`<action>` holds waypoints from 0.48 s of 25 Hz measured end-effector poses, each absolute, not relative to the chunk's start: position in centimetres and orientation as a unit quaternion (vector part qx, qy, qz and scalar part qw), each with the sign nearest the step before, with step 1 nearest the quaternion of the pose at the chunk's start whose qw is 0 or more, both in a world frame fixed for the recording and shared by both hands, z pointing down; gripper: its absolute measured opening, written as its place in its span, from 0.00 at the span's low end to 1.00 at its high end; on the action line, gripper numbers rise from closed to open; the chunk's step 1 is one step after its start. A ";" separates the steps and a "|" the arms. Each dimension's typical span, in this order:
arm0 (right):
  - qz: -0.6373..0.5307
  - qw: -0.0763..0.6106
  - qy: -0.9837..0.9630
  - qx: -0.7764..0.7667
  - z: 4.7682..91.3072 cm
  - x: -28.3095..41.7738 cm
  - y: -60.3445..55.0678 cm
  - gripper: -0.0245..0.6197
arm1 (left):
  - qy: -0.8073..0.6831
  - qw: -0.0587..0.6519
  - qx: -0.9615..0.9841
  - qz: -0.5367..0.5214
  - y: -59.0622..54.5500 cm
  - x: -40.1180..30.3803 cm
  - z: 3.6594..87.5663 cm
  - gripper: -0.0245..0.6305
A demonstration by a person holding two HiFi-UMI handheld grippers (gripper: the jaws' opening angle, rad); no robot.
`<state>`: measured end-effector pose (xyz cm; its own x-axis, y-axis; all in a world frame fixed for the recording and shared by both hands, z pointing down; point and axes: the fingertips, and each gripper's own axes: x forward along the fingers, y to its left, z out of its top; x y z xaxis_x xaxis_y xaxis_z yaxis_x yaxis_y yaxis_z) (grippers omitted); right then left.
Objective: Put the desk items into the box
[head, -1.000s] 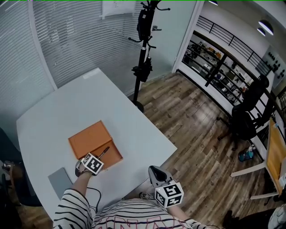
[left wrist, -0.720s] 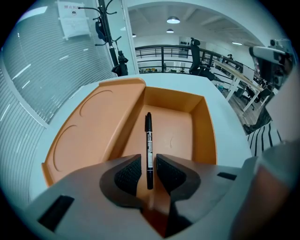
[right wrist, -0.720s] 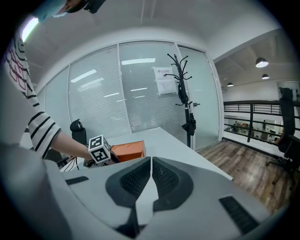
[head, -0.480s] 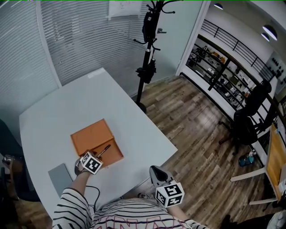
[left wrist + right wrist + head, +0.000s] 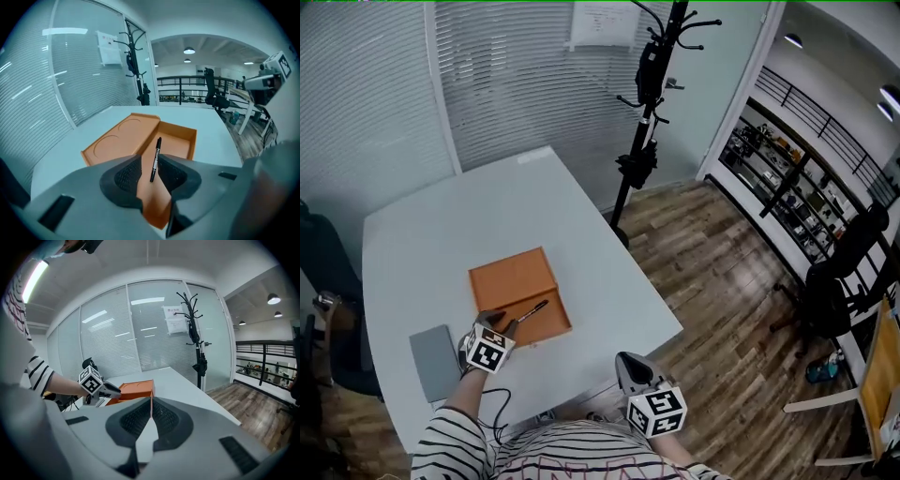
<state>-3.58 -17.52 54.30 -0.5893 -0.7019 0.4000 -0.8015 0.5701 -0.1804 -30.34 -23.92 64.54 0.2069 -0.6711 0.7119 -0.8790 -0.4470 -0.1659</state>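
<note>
An orange box (image 5: pixel 546 323) lies open on the white table (image 5: pixel 441 225), its lid (image 5: pixel 514 277) beside it. A black pen (image 5: pixel 528 310) rests flat inside the box. My left gripper (image 5: pixel 504 327) hovers at the box's near edge, just behind the pen's tail. In the left gripper view the pen (image 5: pixel 155 157) shows through the gap of the left gripper (image 5: pixel 150 174). Its jaws are closing, but the pads do not press on the pen. My right gripper (image 5: pixel 628 361) hangs off the table's near edge, shut and empty, as the right gripper view shows (image 5: pixel 151 411).
A grey notebook (image 5: pixel 434 361) lies on the table left of the box. A black coat stand (image 5: pixel 642 141) rises beyond the table's far right corner. Wooden floor and office chairs (image 5: pixel 848 272) lie to the right.
The pen now lies flat in the box with my left gripper a little behind it. The head view has shifted. The right gripper has stayed put.
</note>
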 end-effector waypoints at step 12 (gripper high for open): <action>0.153 0.154 -0.910 0.354 53.8 -5.1 -18.4 0.08 | -0.618 0.095 0.737 0.258 -18.8 -31.0 56.7 0.11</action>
<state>-5.09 -18.37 53.85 -0.7018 -0.5974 0.3881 -0.6915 0.7023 -0.1693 -30.97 -18.75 56.69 0.1036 -0.8607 0.4985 -0.9592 -0.2191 -0.1789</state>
